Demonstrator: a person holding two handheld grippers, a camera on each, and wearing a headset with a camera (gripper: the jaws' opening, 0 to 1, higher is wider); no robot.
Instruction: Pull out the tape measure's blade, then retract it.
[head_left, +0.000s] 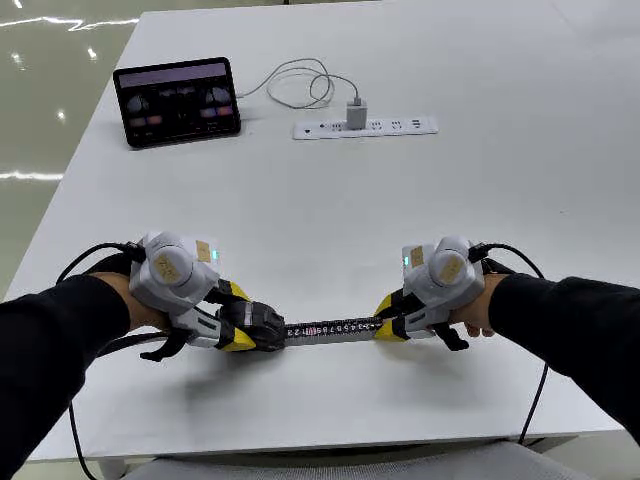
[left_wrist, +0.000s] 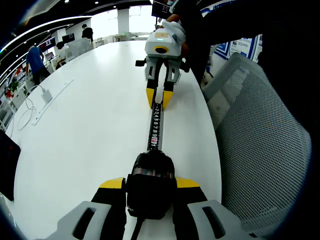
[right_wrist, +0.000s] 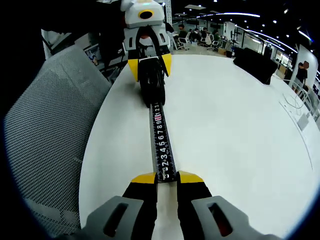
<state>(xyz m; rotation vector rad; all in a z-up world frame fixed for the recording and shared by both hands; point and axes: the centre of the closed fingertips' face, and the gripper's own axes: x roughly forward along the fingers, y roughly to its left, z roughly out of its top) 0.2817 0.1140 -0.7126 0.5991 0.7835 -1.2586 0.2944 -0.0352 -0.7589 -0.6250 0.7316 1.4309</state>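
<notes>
The black tape measure case (head_left: 258, 323) (left_wrist: 150, 183) (right_wrist: 151, 80) lies on the white table (head_left: 330, 200), with my left gripper (head_left: 240, 322) (left_wrist: 149, 184) shut on it. Its numbered blade (head_left: 330, 328) (left_wrist: 155, 125) (right_wrist: 161, 145) runs out flat along the tabletop to the right. My right gripper (head_left: 384, 320) (right_wrist: 165, 178) is shut on the blade's end. The two grippers face each other near the table's front edge, a short stretch of blade between them.
A dark tablet (head_left: 178, 100) stands at the back left. A white power strip (head_left: 366, 127) with a charger and looped cable (head_left: 300, 85) lies at the back middle. A grey mesh chair (left_wrist: 260, 145) (right_wrist: 50, 125) is just off the front edge.
</notes>
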